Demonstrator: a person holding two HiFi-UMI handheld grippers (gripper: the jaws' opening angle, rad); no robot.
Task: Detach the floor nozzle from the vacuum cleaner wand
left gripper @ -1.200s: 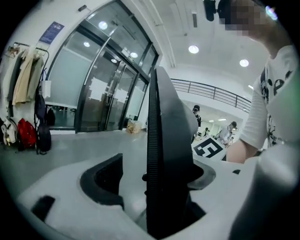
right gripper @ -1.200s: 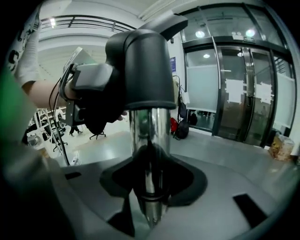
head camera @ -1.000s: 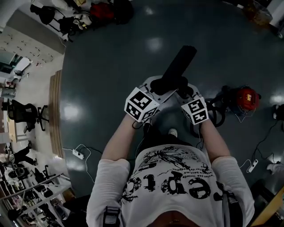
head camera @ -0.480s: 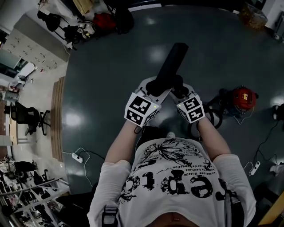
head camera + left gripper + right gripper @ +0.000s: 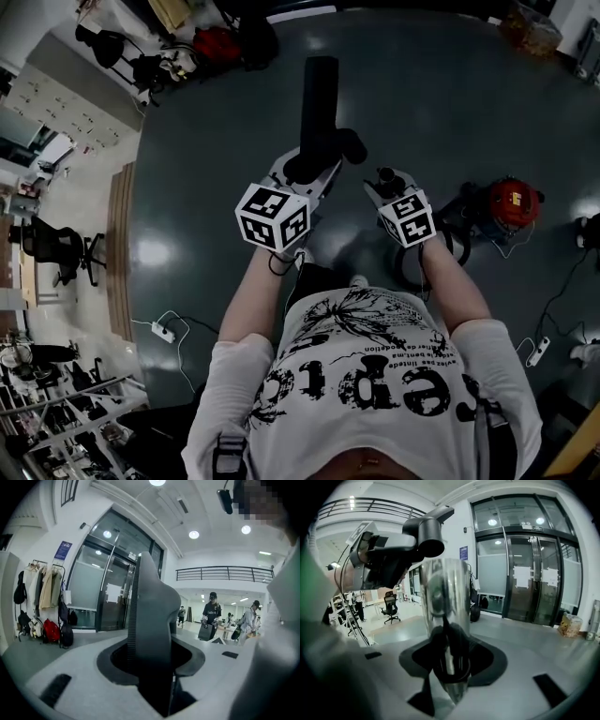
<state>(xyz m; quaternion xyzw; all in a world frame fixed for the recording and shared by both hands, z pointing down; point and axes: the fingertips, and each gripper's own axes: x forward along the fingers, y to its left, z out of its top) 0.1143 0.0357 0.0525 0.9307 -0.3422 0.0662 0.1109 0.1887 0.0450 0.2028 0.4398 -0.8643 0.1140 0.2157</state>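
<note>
Between the fingers of my left gripper (image 5: pixel 302 173) sits the dark grey plastic floor nozzle (image 5: pixel 319 94), pinched near its neck, long body running straight out past the fingertips and away from me. My right gripper (image 5: pixel 386 187) is clamped round the shiny chrome wand tube (image 5: pixel 443 597), which pokes out along its fingers too. The nozzle's black elbow (image 5: pixel 425 531) sits just left of and beyond the right fingertips, near the tube's end but not touching, so I reckon the joint's free. Left hand carries the nozzle, so swinging it further left, clear of the tube, is its job.
</note>
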